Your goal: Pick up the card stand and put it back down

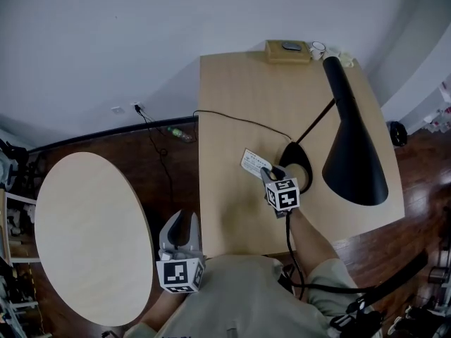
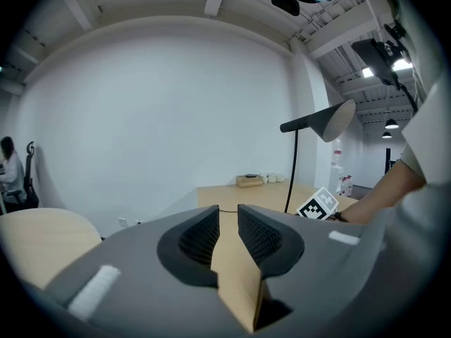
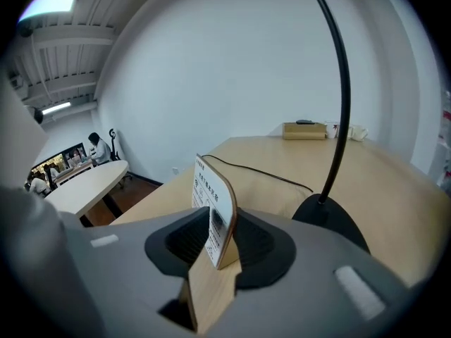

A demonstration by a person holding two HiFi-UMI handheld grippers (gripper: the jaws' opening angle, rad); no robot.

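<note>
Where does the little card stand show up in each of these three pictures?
Head view: card stand near picture centre, just left of the base of the black desk lamp.
Left gripper view: not visible.
Right gripper view: low centre, between the jaws of the right gripper.
Shared landmark: the black desk lamp, in all three views.

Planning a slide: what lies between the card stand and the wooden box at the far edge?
Head view: only a black cable crosses bare tabletop between card stand and wooden box.
</note>
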